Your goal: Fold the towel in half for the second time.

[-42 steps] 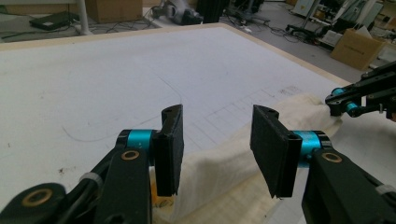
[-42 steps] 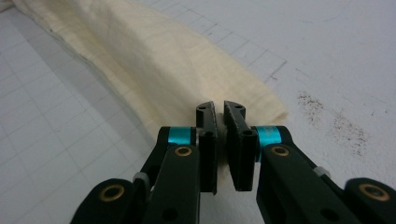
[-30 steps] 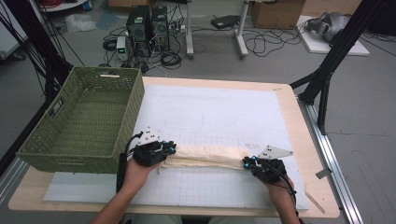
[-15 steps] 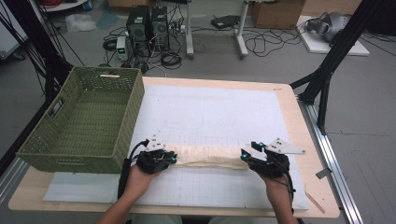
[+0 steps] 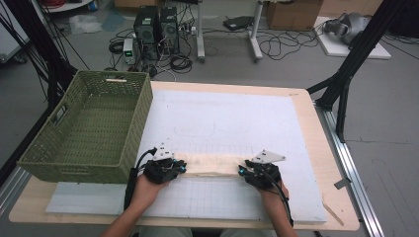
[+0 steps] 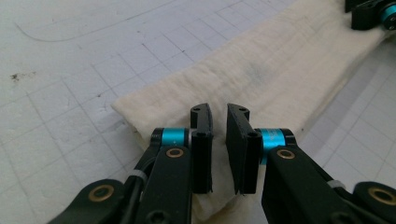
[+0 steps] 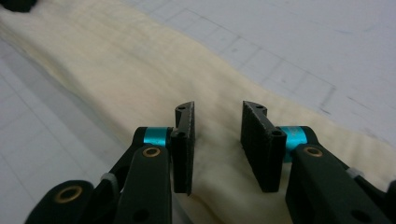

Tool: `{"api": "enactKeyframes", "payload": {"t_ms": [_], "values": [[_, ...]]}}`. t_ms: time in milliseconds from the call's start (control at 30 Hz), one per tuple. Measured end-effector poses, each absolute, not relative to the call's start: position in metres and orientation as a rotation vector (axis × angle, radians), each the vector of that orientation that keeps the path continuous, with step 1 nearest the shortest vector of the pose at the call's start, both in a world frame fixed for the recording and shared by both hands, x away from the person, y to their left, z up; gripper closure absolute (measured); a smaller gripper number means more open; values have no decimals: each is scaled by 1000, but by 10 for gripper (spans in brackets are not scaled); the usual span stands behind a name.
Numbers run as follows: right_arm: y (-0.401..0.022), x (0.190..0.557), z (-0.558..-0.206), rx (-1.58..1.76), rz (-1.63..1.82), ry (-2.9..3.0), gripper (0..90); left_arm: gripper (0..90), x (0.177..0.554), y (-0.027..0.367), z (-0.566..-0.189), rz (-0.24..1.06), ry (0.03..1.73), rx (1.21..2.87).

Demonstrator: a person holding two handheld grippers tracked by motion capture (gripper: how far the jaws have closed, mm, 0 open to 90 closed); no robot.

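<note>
High view: a long cream folded cloth strip (image 5: pixel 212 165) lies across the white gridded mat (image 5: pixel 232 123); left gripper (image 5: pixel 184 168) pinches one end narrowly, right gripper (image 5: pixel 240 171), jaws just closing, straddles the other unclamped.

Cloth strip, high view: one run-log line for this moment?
cloth strip: flat on white mat | left gripper: fingers nearly shut over cloth end | right gripper: fingers closing, gap remains, cloth between | basket: left

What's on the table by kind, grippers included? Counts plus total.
Cloth: 1
Basket: 1
White mat: 1
Grippers: 2, left gripper and right gripper
Total: 5
</note>
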State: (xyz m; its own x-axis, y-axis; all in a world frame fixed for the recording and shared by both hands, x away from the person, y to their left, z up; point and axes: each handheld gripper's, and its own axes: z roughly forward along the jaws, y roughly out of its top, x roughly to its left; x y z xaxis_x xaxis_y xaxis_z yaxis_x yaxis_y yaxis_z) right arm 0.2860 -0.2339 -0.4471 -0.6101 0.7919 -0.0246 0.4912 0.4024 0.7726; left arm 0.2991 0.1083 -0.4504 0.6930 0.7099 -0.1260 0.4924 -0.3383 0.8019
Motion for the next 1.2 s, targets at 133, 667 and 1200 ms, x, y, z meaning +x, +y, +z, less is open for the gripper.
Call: {"api": "enactKeyframes", "payload": {"t_ms": [133, 667, 1200], "values": [[-251, 284, -447, 1132, 1051, 2254, 632, 802, 299, 109, -450, 305, 936, 2009], [-284, 274, -450, 1181, 1057, 2222, 654, 826, 297, 109, -451, 325, 941, 2008], [-284, 274, -451, 1195, 1051, 2212, 614, 786, 305, 110, -447, 423, 973, 2009]]}}
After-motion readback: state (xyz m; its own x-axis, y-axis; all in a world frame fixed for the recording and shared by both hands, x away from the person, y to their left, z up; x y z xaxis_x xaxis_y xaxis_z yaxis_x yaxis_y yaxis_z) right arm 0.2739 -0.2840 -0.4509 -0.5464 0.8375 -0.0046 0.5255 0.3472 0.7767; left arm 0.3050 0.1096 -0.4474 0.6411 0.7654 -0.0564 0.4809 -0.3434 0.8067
